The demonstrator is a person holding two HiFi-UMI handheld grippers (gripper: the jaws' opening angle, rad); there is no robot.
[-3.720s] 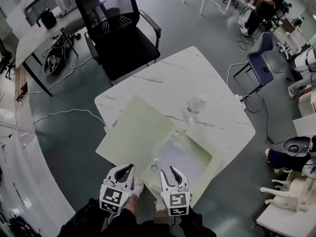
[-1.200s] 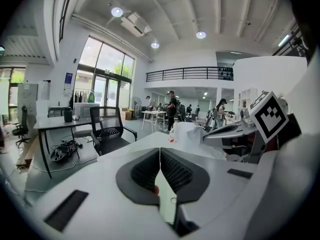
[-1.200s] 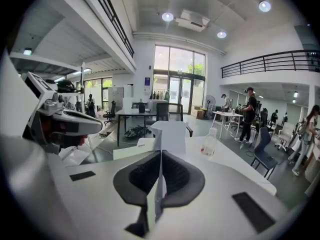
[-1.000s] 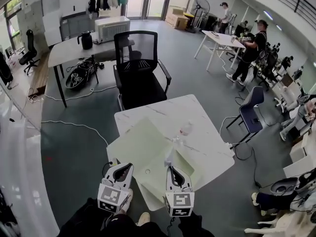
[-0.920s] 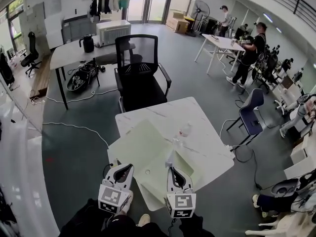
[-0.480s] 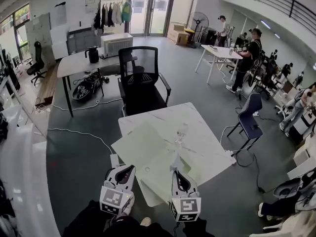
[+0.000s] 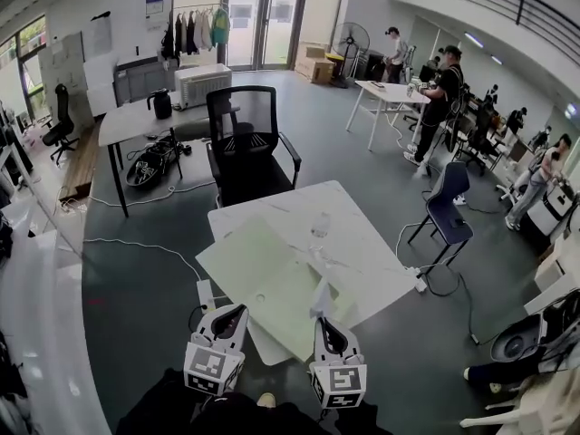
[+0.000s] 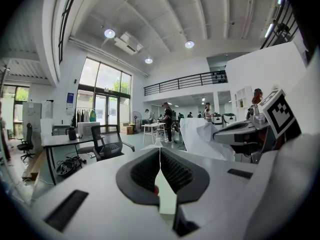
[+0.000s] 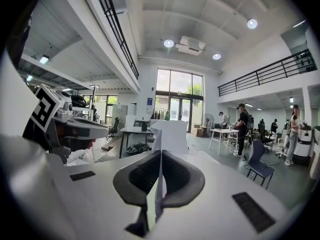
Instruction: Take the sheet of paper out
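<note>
A pale green folder [image 7: 263,275] lies open on the white marble table [image 7: 362,243] and overhangs its near edge. My right gripper [image 7: 324,323] is shut on a white sheet of paper [image 7: 319,299], which stands up crumpled from its jaws [image 9: 170,134]. In the right gripper view the jaws meet on the sheet's edge. My left gripper [image 7: 228,312] sits to the left of it, near the folder's near corner. In the left gripper view its jaws are shut on a thin pale green strip [image 8: 167,204], apparently the folder's edge. The paper [image 8: 200,139] shows there at right.
A clear plastic bottle [image 7: 319,225] stands on the table beyond the folder. A black office chair [image 7: 245,143] is at the table's far side and a blue chair [image 7: 444,211] to the right. A power strip [image 7: 205,293] and cable lie on the floor at left.
Both grippers have drawn back from the table toward me and risen a little. The white sheet has come along in the right gripper, and the table looks farther away.
</note>
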